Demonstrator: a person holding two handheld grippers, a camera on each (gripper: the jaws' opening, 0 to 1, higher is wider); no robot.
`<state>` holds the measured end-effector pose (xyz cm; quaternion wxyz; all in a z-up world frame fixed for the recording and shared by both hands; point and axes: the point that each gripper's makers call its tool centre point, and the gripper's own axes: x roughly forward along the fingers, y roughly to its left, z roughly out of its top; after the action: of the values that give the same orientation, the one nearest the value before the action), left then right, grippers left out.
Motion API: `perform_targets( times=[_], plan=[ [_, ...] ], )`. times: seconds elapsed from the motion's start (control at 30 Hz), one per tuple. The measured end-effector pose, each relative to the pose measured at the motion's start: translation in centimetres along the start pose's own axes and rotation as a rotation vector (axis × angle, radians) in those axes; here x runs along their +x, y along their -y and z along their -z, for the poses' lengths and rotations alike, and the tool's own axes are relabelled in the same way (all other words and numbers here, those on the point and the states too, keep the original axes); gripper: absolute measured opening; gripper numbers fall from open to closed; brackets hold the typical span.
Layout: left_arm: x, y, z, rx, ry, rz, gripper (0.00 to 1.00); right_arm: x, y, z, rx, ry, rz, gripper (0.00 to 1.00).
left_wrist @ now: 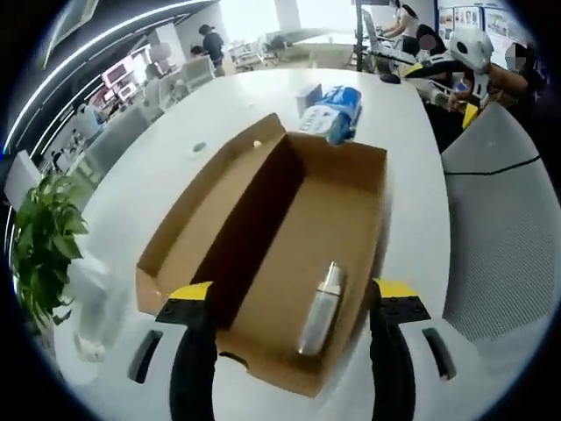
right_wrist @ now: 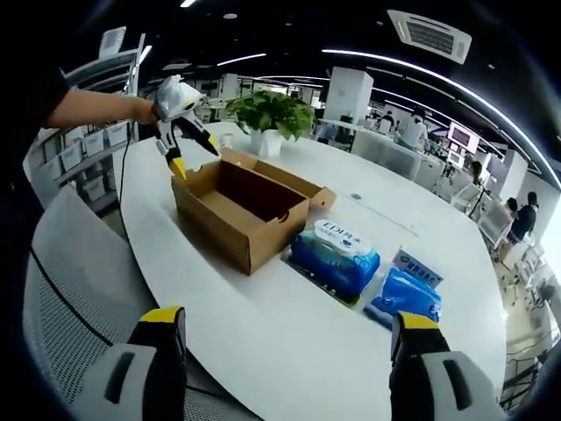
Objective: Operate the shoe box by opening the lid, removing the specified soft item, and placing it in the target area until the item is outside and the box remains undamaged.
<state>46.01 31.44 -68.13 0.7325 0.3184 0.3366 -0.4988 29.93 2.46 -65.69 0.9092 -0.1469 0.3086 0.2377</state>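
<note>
Office desks and people fill the background behind the white round table [right_wrist: 263, 333]. On it stands the shoe box [left_wrist: 289, 254], lid folded back, a silvery bottle-like item [left_wrist: 321, 309] lying inside. My left hand-held gripper [left_wrist: 294, 303] hovers open over the near end; my right hand-held gripper [right_wrist: 285, 338] hangs open, well back. Pressing down could crush the cardboard wall, I judge. Two blue wipe packs [right_wrist: 337, 257] lie beside the box, a potted plant [right_wrist: 270, 114] beyond.
</note>
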Motion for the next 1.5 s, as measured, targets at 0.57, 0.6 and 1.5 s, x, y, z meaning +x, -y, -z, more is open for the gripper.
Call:
perform_targets(
  times=[0.57,0.6,1.5],
  plan=[
    [3.5,0.1,1.1,0.086,-0.128,0.087,0.66,-0.3,0.5,1.1,0.028,-0.017,0.024,0.96],
    [3.7,0.1,1.2,0.088,-0.134,0.094,0.66,-0.3,0.6,1.1,0.031,-0.018,0.027,0.96],
    [6.3,1.2,2.6,0.137,-0.233,0.143,0.63,-1.0,1.8,-0.2,0.143,0.057,0.039,0.93]
  ],
)
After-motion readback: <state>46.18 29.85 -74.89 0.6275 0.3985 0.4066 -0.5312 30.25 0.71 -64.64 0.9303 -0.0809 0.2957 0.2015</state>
